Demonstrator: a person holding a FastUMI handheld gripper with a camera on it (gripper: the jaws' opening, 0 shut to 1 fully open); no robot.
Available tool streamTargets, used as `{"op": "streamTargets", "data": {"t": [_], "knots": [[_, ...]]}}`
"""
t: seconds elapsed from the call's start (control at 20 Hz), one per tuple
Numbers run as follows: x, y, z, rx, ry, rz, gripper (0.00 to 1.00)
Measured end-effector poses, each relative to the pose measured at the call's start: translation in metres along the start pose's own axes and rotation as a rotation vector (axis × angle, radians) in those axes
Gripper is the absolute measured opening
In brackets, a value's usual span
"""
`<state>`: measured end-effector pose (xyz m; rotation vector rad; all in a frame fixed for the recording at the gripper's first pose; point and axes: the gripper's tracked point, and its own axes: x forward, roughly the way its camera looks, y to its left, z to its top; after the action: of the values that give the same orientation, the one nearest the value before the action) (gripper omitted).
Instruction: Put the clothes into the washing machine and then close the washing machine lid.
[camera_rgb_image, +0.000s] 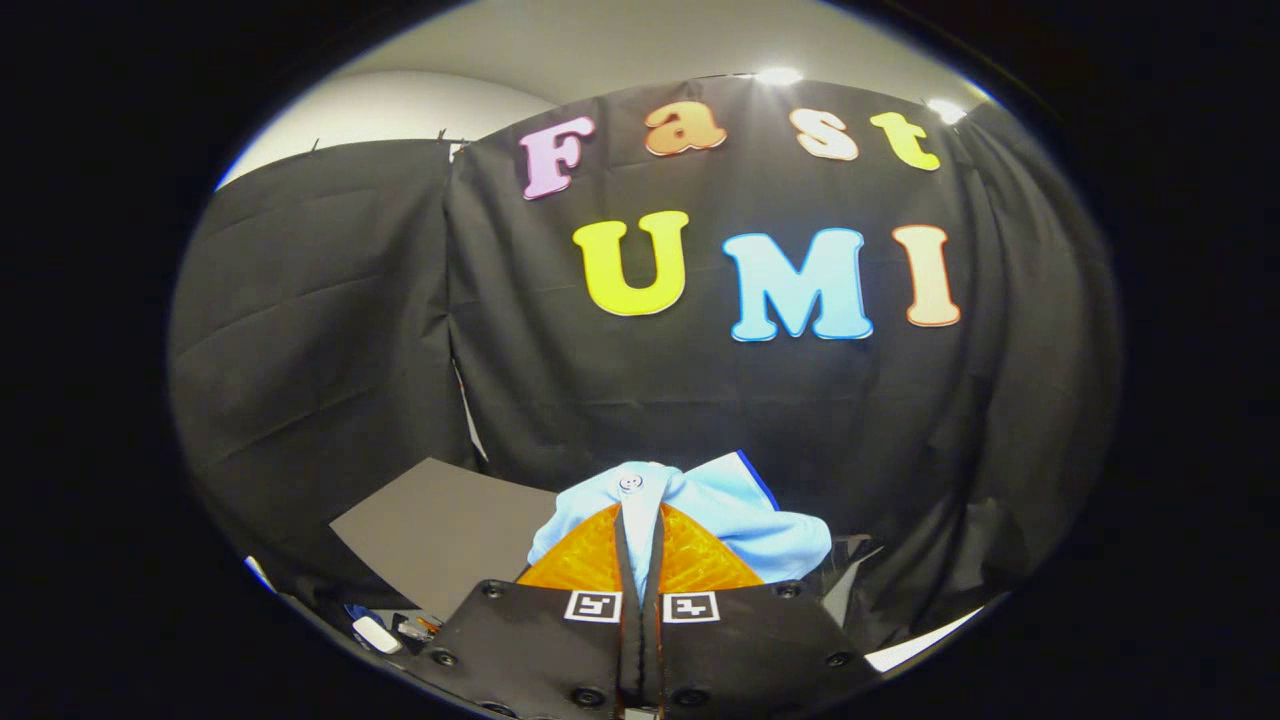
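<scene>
My gripper (640, 520) is shut on a light blue garment (730, 520) with a white button on it. A fold of the cloth is pinched between both fingers (585, 560) and the rest bunches over and beyond the tips, hanging to the right. The garment is lifted in the air in front of the black booth wall. A dark blue edge of the cloth shows at its upper right.
A grey flat panel (440, 530) lies low to the left of the fingers, at an angle. Small items, one white (377, 635), sit below it. The black cloth wall stands close ahead and to both sides.
</scene>
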<state>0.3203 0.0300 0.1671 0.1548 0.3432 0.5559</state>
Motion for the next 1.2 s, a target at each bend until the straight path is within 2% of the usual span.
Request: {"op": "streamTargets", "data": {"t": [0.3,0.9,1.2], "knots": [[0.005,-0.024,-0.045,0.008,0.040,-0.028,0.01],[0.039,-0.028,-0.161,0.030,0.154,-0.041,0.01],[0.061,-0.033,-0.235,0.037,0.240,-0.069,0.01]]}}
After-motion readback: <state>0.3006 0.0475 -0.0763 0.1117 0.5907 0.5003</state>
